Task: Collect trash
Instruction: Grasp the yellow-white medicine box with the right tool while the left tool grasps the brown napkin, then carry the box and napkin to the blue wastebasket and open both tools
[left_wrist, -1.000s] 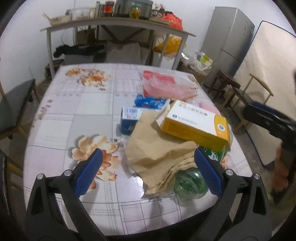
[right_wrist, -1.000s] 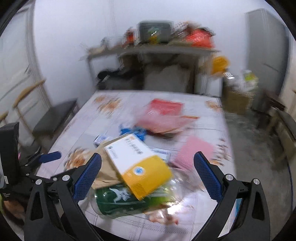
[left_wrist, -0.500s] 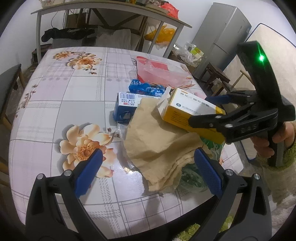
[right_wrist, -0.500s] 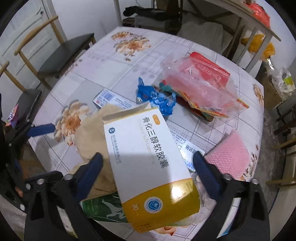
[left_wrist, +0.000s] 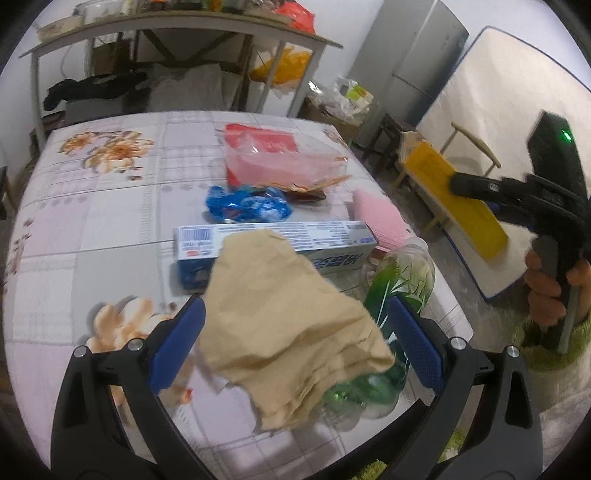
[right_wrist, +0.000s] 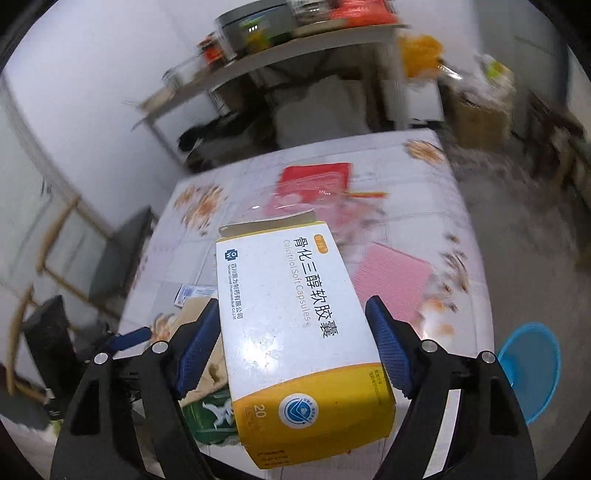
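One medicine carton (right_wrist: 295, 343), light, stiff, crushable, clamped across its sides in right tongs (right_wrist: 295, 347), lifted off the table (left_wrist: 92, 229). Left tongs (left_wrist: 295, 343) spread wide around limp brown paper (left_wrist: 291, 325) at near edge.

Grey fridge (left_wrist: 417, 62) seen far ahead to the right, cluttered shelf (left_wrist: 177, 22) set straight ahead, blue stool (right_wrist: 532, 369) placed low right, floral surface (left_wrist: 92, 206) spread beneath.
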